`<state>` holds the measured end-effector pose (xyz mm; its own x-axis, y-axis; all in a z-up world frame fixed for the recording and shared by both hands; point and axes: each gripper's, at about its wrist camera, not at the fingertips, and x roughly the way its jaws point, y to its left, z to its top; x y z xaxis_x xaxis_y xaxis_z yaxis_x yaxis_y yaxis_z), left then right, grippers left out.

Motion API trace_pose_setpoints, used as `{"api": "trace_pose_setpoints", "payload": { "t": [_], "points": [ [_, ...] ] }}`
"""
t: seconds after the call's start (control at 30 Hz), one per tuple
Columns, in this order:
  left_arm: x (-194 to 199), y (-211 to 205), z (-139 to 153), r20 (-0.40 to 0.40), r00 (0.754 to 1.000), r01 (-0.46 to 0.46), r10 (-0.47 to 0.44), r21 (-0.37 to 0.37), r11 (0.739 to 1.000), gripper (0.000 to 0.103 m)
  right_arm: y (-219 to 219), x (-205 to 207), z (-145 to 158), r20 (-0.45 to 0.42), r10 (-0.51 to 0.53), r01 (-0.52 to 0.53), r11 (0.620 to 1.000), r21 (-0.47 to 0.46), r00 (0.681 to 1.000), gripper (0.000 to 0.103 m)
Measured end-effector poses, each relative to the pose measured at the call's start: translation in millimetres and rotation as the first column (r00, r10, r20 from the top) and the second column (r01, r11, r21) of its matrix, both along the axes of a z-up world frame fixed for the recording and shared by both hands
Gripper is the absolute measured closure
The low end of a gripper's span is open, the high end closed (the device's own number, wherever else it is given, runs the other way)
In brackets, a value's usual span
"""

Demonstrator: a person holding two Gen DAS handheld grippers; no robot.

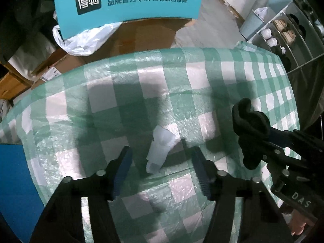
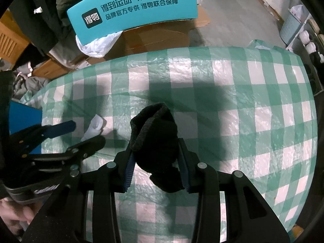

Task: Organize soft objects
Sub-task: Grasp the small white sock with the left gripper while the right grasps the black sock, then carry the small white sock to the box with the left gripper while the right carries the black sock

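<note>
I see my right gripper (image 2: 158,158) clamping the rolled black sock (image 2: 156,141), upright, right of the white paper scrap (image 1: 160,149) (my left gripper (image 1: 160,162) straddles that, unclosed).

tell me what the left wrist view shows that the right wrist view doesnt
Only the left wrist view: the left gripper head-on, its jaws open around a small white scrap, and a shelf rack of rolled items.

Only the right wrist view: the right gripper head-on, shut on the black sock, and dark jackets at upper left.

Both: the green-checked cover, the teal box, the white plastic bag, the sock.
</note>
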<state>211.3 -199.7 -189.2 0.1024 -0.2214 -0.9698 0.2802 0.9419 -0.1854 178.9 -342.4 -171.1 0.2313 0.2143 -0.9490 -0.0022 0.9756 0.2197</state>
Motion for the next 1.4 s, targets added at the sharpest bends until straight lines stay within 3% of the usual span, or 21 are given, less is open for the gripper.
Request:
{"api": "trace_pose_setpoints", "payload": {
  "t": [0.17, 0.3, 0.4, 0.87, 1.1, 1.4],
  "points": [
    [1, -1, -3, -0.001, 1.000, 0.001, -0.001, 0.005, 1.000, 0.056, 0, -1, 0, 0.000, -0.001, 0.001, 1.000, 0.005, 1.000, 0.066],
    [1, -1, -4, -0.003, 1.000, 0.010, -0.010, 0.003, 1.000, 0.081, 1, -2, 1, 0.000, -0.004, 0.004, 1.000, 0.008, 1.000, 0.066],
    [0, 0, -4, 0.004, 1.000, 0.012, -0.012, -0.004, 1.000, 0.086, 3, -2, 3, 0.002, -0.004, 0.004, 1.000, 0.013, 1.000, 0.066],
    [-15, 2, 23, 0.073, 0.996, 0.054, -0.057, 0.034, 0.998, 0.088, 16, -16, 20, 0.027, 0.023, -0.023, 1.000, -0.005, 0.999, 0.066],
    [-33, 15, 50, 0.136, 0.987, 0.073, -0.085, 0.088, 0.993, 0.088, 30, -29, 45, 0.070, 0.068, -0.067, 0.998, -0.020, 0.995, 0.066],
    [-58, 39, 92, 0.205, 0.975, 0.067, -0.087, 0.101, 0.993, 0.088, 56, -46, 83, 0.133, 0.145, -0.141, 0.989, -0.043, 0.980, 0.066]
  ]
}}
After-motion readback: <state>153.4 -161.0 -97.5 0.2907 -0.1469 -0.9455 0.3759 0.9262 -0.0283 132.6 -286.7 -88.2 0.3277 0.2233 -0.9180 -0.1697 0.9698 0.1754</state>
